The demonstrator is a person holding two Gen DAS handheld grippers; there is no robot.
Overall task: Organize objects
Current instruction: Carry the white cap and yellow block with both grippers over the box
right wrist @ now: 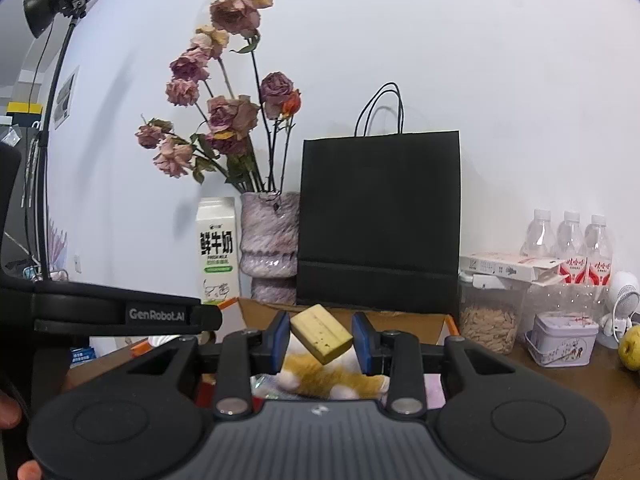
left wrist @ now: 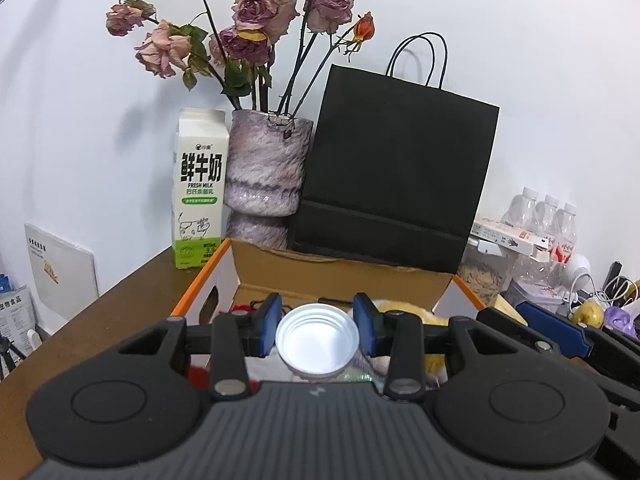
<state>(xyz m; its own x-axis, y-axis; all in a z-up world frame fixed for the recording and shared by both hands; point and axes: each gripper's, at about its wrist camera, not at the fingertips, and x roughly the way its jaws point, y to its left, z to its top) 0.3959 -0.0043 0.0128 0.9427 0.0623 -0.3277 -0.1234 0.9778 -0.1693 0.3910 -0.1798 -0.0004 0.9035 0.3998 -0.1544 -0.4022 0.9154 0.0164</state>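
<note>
My left gripper (left wrist: pixel 318 324) is shut on a white round container (left wrist: pixel 317 345), its underside facing the camera, held above an open cardboard box (left wrist: pixel 344 276) with orange edges. Red, white and yellow items lie inside the box, mostly hidden. My right gripper (right wrist: pixel 322 338) is shut on a tilted yellow block (right wrist: pixel 322 334), over the same box (right wrist: pixel 400 322) and above an orange-and-white plush toy (right wrist: pixel 320 380). In the right wrist view the left gripper's body (right wrist: pixel 120 314) shows at the left. The right gripper's blue finger (left wrist: pixel 556 328) shows at the right of the left wrist view.
Behind the box stand a milk carton (left wrist: pixel 199 192), a pink vase of dried roses (left wrist: pixel 266 172) and a black paper bag (left wrist: pixel 396 176). At the right are water bottles (right wrist: pixel 568 244), a jar of grain (right wrist: pixel 488 316), a small tin (right wrist: pixel 560 340) and a yellow-green fruit (right wrist: pixel 631 346). Everything sits on a brown table (left wrist: pixel 100 320).
</note>
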